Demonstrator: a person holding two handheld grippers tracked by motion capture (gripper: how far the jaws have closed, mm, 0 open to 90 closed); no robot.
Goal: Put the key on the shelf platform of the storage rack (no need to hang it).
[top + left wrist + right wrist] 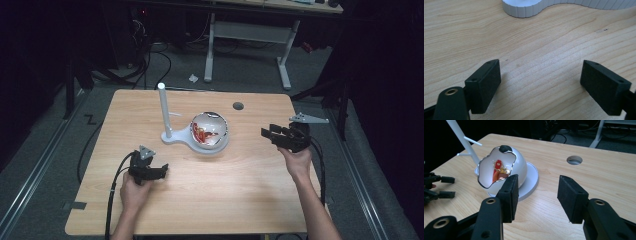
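A white dome-shaped shell (pixel 210 131) with a jagged cut-out sits on a white stand (pixel 176 137) at the table's middle. Red and orange pieces show inside the shell (pixel 506 167), and a black knob tops it. A thin white pole (pixel 163 110) rises from the stand's left end. My left gripper (pixel 162 170) rests low on the table, front left of the stand, jaws open and pointing right with nothing between them (pixel 540 67). My right gripper (pixel 266 133) hovers to the right of the shell, open and empty (pixel 537 182), aimed at the shell.
The wooden table (pixel 225 190) has a round cable hole (pixel 238 106) behind the shell. The stand's ribbed edge (pixel 524 8) lies just ahead of the left jaws. Cables trail from both grippers. A desk frame (pixel 247 35) stands on the floor beyond the table.
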